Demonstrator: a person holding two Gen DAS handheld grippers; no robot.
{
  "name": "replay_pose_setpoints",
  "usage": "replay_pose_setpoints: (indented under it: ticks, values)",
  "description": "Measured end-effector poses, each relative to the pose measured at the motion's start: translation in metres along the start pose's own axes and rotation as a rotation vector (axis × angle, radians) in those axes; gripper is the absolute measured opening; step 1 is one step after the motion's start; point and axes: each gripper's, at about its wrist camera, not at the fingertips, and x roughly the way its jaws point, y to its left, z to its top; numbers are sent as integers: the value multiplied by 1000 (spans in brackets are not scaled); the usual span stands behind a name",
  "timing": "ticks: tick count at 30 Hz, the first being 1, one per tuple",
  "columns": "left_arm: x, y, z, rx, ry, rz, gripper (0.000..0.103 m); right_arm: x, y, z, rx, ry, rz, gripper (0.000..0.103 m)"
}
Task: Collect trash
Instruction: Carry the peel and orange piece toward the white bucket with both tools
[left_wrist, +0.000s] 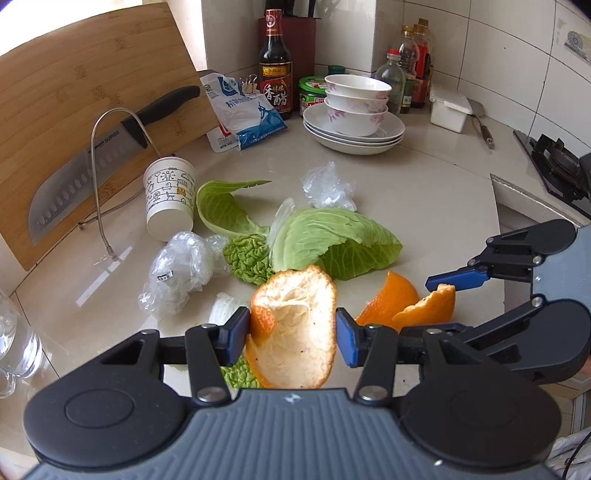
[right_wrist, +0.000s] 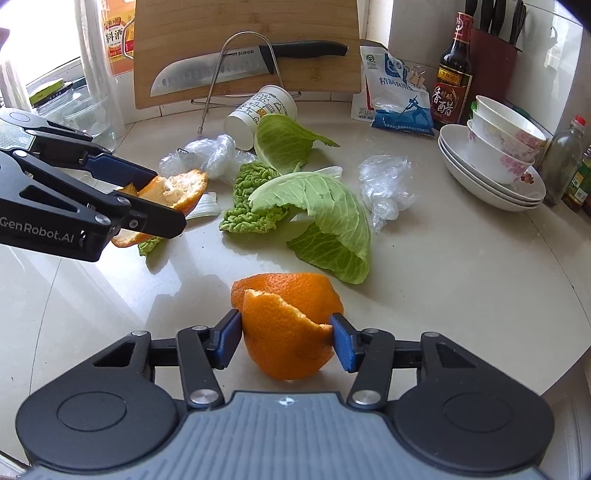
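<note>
My left gripper (left_wrist: 291, 338) is shut on a large orange peel (left_wrist: 295, 325), its white pith facing the camera; from the right wrist view the left gripper (right_wrist: 162, 199) holds this peel (right_wrist: 177, 188) over a small green scrap. My right gripper (right_wrist: 287, 340) is shut on a second orange peel (right_wrist: 288, 332), both blue pads touching its sides low at the counter. The same right gripper (left_wrist: 432, 306) shows at the right of the left wrist view. Cabbage leaves (right_wrist: 332, 221), a tipped paper cup (left_wrist: 170, 203) and crumpled plastic wrap (left_wrist: 181, 269) lie behind.
A cutting board (left_wrist: 66, 85) with a knife (left_wrist: 74, 184) on a wire rack leans at the back left. Stacked bowls on plates (left_wrist: 354, 122), a vinegar bottle (left_wrist: 275, 62), a salt bag (left_wrist: 243, 110) and a glass mug (left_wrist: 14, 343) ring the counter. A stove (left_wrist: 557, 166) lies right.
</note>
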Motion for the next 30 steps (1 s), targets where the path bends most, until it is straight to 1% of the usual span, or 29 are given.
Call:
replay_pose_setpoints:
  ticks: [2, 4, 15, 20, 25, 30]
  values:
    - [0, -2, 1, 11, 5, -3, 49, -4, -2, -1, 9, 1, 4, 52]
    - [-2, -5, 1, 25, 10, -10, 49, -8, -3, -2, 10, 0, 15, 51]
    - [-13, -22, 3, 76, 23, -18, 48, -36, -7, -4, 1, -27, 58, 51]
    - [-15, -34, 3, 100, 27, -30, 47, -47, -13, -10, 12, -43, 43, 51]
    - [-16, -49, 4, 125, 23, -56, 46, -59, -22, -21, 42, -54, 23, 51]
    - [-15, -71, 9, 167, 14, -98, 45, -76, -36, -39, 102, -61, -32, 51]
